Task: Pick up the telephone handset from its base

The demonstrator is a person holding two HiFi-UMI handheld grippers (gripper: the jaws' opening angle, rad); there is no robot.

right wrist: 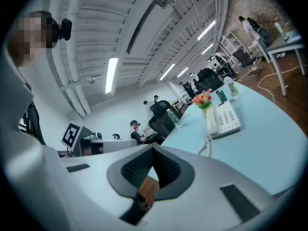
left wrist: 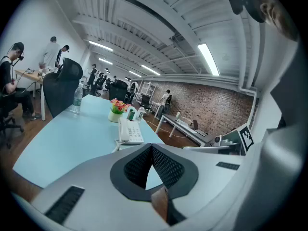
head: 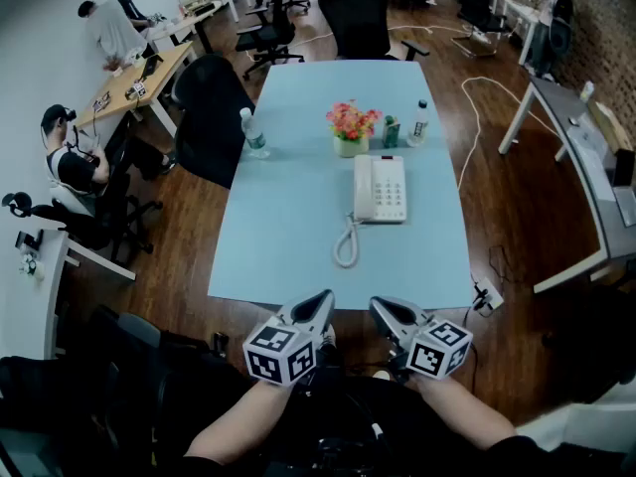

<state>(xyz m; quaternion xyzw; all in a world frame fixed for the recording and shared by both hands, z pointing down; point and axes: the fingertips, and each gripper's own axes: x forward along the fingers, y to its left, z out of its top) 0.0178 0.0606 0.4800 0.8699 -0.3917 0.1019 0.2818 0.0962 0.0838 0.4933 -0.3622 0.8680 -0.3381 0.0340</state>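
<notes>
A white telephone (head: 386,189) lies on the light blue table (head: 288,227), right of the middle. Its handset (head: 363,189) rests in the base's left side, and a coiled cord (head: 346,242) runs toward the table's near edge. Both grippers hover in front of that near edge, well short of the phone. My left gripper (head: 322,301) is shut with nothing in it, and so is my right gripper (head: 380,307). The left gripper view has the telephone (left wrist: 130,131) far beyond the closed tips (left wrist: 151,146). In the right gripper view the telephone (right wrist: 224,120) also lies far off.
Behind the phone stand a flower pot (head: 351,129), a green can (head: 391,132) and a bottle (head: 419,122); another bottle (head: 252,132) is at the table's left edge. Black office chairs (head: 211,117) flank the table. People sit at desks far left. A grey desk (head: 586,167) stands right.
</notes>
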